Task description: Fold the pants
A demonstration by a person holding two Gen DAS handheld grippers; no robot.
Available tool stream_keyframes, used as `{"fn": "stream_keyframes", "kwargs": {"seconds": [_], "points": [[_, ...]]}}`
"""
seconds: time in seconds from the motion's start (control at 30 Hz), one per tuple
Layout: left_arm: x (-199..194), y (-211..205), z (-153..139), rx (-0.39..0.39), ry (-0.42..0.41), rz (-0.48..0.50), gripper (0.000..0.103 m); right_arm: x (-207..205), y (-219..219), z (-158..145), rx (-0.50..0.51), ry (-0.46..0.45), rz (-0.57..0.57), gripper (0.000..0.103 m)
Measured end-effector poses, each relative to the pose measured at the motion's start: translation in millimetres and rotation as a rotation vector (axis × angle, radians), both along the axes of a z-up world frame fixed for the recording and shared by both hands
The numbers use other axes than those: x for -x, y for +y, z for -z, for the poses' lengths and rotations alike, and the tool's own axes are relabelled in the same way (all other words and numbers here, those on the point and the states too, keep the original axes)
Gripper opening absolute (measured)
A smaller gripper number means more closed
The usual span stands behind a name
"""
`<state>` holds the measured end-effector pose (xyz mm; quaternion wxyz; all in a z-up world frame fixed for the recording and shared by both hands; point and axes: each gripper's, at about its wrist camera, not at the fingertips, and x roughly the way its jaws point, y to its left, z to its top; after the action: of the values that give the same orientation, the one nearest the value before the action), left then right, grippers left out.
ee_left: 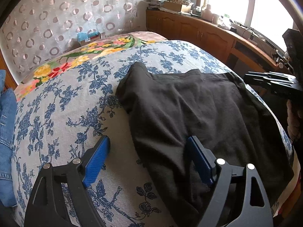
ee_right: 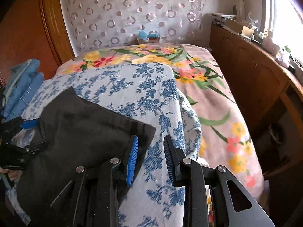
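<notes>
Left claw [ee_left: 147, 151] stood wide open, nothing gripped: its left pad sat over bare sheet, its right pad [ee_left: 197, 158] over the black pants [ee_left: 198, 109], so the near-left hem edge of the garment ran up between the pads. Right claw [ee_right: 150, 155] was open to a narrower gap, also empty; only blue-print sheet showed between its pads, and the pants' corner [ee_right: 147, 130] lay just beside its left pad, up and to the left.

Pants lay flattened on the bed [ee_left: 62, 102], already doubled into a rough rectangle by the look of it. Long axis ran across the bed from the left claw's side toward the right claw's side. Cloth wrinkled near the left end, smoother edge at the far right.

Key relation: the left claw already straddled its edge of the pants and looked nearer to a grip; the right claw sat off the cloth, needing a short shift toward its own left to get the corner between the pads. Judged next move: both pinch their ends, then carry one end over the other along that long axis.

Count:
- black pants: one
- claws: two, each visible in the other's view
- floral blanket [ee_right: 212, 94] under the blue-print sheet: one
- blue denim pile [ee_right: 24, 87] at the left side of the bed: one stack, piece count unclear
- wooden cabinet run [ee_left: 198, 30] under the window: one
</notes>
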<state>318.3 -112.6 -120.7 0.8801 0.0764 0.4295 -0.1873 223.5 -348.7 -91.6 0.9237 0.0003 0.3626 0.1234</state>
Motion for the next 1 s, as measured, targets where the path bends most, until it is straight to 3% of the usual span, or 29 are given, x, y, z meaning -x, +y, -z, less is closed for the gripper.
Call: {"fn": "stream_keyframes", "kwargs": {"seconds": [0.2,0.3,0.43,0.73,1.0], "points": [[0,0,0,0.0,0.0,0.0,0.084,27,5,5,-0.02,0.004,-0.025,0.029],[0,1,0,-0.003,-0.003,-0.005,0.084,39,5,8,-0.023,0.015,-0.047,0.038],[6,4,-4,-0.005,0.002,-0.033,0.084,53,3,7,-0.026,0.021,-0.058,0.041],[58,3,-29,0.037,-0.056,0.005,0.084,90,-3,6,-0.037,0.024,-0.02,0.042],[105,6,-23,0.054,-0.059,0.04,0.084,132,10,4,-0.027,0.008,-0.003,0.042]]}}
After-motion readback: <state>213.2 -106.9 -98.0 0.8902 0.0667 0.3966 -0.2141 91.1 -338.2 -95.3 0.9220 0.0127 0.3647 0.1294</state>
